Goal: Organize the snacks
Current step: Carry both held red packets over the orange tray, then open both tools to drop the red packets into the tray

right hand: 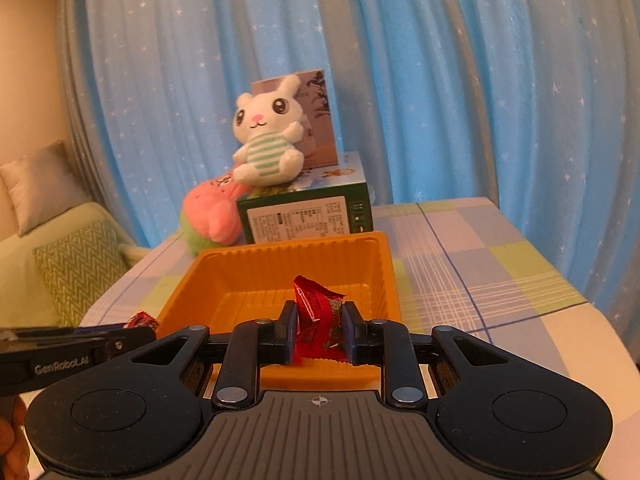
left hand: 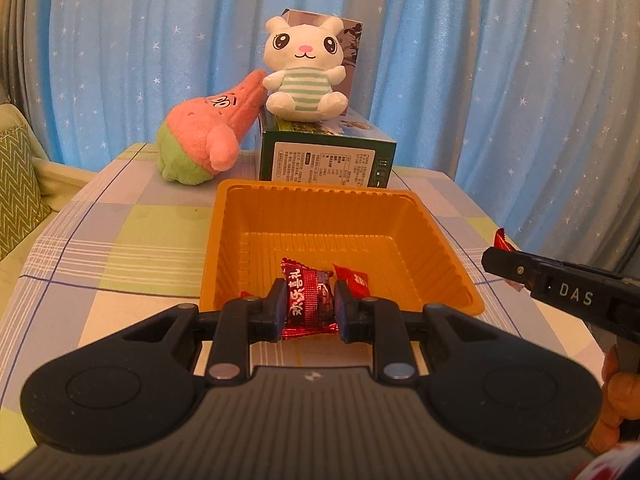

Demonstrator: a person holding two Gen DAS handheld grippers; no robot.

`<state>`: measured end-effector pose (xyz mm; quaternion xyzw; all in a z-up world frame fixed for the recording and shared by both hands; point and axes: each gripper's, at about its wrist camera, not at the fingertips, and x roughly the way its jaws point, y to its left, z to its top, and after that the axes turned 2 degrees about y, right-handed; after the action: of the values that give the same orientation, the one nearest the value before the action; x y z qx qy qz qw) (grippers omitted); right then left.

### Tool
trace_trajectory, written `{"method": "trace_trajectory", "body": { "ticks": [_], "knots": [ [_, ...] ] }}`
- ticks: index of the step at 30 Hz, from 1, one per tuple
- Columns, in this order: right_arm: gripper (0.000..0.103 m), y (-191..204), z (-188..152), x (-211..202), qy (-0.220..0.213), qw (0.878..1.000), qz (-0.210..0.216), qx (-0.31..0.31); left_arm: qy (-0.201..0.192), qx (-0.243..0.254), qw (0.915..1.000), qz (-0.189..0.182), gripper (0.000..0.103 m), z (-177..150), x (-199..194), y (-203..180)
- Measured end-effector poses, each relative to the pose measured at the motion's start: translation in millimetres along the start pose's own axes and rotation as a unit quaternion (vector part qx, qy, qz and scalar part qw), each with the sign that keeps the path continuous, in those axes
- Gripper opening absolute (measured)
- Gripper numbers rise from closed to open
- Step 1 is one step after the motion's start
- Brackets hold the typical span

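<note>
Jaws on both sides closed, each on a wrapped candy. No point set on them; the pads press the wrappers flat from either side.

Left gripper (left hand: 309, 307): pinching a dark red candy (left hand: 308, 300) with white characters on the foil, held over the near rim of the orange tray (left hand: 256, 216). Just past it, inside the tray near the front wall, lies a second red candy (left hand: 354, 280). A sliver of red wrapper shows at the tray's near left corner, too hidden to say more.

Right gripper (right hand: 320, 334): clamped on a bright red candy (right hand: 318, 312), its twisted end sticking up, held above the tray's near edge. From my left camera this gripper shows side-on at the right, red foil poking out past its tip.

Tray sits on the checked tabletop (left hand: 120, 232). Behind it, touching or nearly so, a green box (left hand: 326, 156). Left of the box, a pink and green plush (left hand: 200, 140) leans against it. On top of the box sits a white rabbit plush (left hand: 305, 68) in a striped shirt, a taller box (left hand: 352, 52) behind it. Blue starred curtain (left hand: 480, 80) at the back.
</note>
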<state>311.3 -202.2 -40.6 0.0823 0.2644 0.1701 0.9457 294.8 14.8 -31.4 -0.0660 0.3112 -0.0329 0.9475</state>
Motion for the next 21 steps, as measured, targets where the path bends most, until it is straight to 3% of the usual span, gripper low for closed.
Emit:
{"method": "trace_trajectory", "body": {
  "ticks": [8, 21],
  "knots": [
    [0.024, -9.7, 7.3, 41.4, 0.024, 0.999, 0.0, 0.03, 0.001, -0.005, 1.0, -0.002, 0.022, 12.5, 34.7, 3.6],
    [0.024, -9.1, 6.0, 89.0, 0.062, 0.998, -0.013, 0.013, 0.017, -0.014, 0.9997, -0.011, 0.022, 20.1, 71.4, 8.0]
  ]
}}
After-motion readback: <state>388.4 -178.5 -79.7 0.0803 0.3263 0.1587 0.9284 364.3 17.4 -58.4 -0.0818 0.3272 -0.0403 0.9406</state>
